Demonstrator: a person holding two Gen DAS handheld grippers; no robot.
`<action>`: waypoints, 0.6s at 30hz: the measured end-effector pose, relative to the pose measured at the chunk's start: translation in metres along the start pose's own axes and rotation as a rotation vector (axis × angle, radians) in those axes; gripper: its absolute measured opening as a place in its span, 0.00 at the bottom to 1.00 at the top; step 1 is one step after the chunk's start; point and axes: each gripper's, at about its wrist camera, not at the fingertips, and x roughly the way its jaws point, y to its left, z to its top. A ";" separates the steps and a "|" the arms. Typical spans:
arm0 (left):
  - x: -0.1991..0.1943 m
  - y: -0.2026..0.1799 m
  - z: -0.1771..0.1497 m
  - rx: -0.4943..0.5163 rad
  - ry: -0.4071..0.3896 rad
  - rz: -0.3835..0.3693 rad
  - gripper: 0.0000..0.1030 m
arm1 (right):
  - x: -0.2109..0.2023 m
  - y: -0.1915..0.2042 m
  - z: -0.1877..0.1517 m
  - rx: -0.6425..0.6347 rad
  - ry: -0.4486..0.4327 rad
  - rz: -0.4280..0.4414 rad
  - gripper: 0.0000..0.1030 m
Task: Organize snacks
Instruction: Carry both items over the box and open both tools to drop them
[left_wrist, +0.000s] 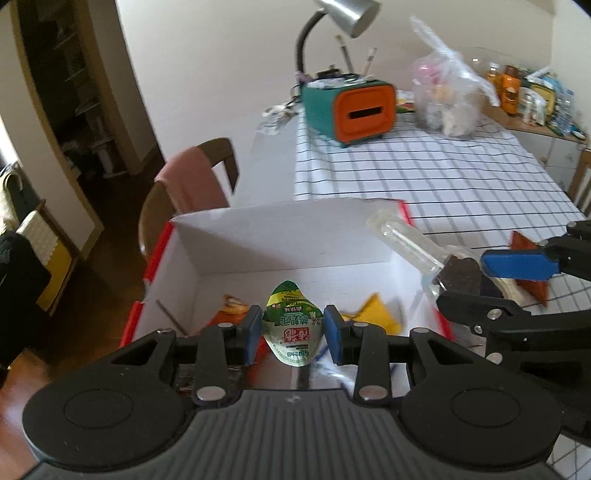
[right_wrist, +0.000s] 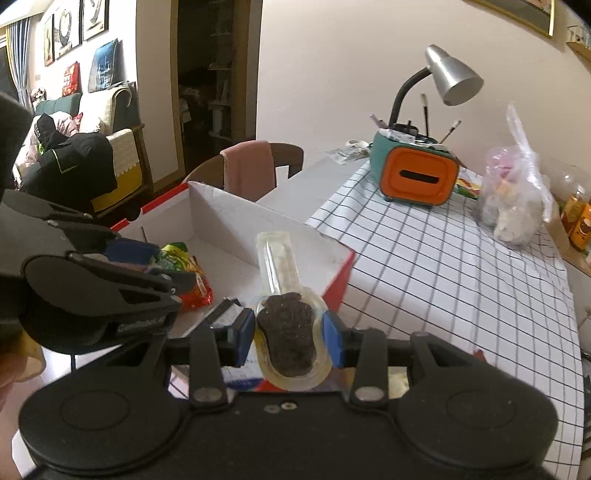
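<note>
My left gripper (left_wrist: 291, 330) is shut on a small green snack packet (left_wrist: 291, 326) and holds it over the open white box with red edges (left_wrist: 258, 236). An orange packet (left_wrist: 231, 308) and a yellow packet (left_wrist: 375, 314) lie inside the box. My right gripper (right_wrist: 289, 332) is shut on a clear-wrapped dark snack with a long clear handle (right_wrist: 288, 328), at the box's right wall (right_wrist: 266, 229). The right gripper also shows in the left wrist view (left_wrist: 480, 280), holding the same snack (left_wrist: 460, 275). The left gripper shows in the right wrist view (right_wrist: 147, 258) with the green packet (right_wrist: 173, 254).
A checked tablecloth (right_wrist: 443, 266) covers the table. A teal and orange holder (left_wrist: 351, 107), a desk lamp (right_wrist: 450, 74) and a clear plastic bag (left_wrist: 447, 99) stand at the back. A red-brown packet (left_wrist: 524, 247) lies on the cloth. A chair with a pink cloth (left_wrist: 195, 181) stands left.
</note>
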 end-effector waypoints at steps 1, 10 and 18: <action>0.003 0.005 0.000 -0.006 0.004 0.007 0.34 | 0.004 0.002 0.002 0.000 0.005 0.003 0.38; 0.036 0.049 -0.002 -0.064 0.057 0.063 0.34 | 0.044 0.026 0.017 -0.001 0.051 0.016 0.38; 0.062 0.064 -0.006 -0.077 0.102 0.096 0.34 | 0.082 0.036 0.020 0.009 0.117 0.006 0.38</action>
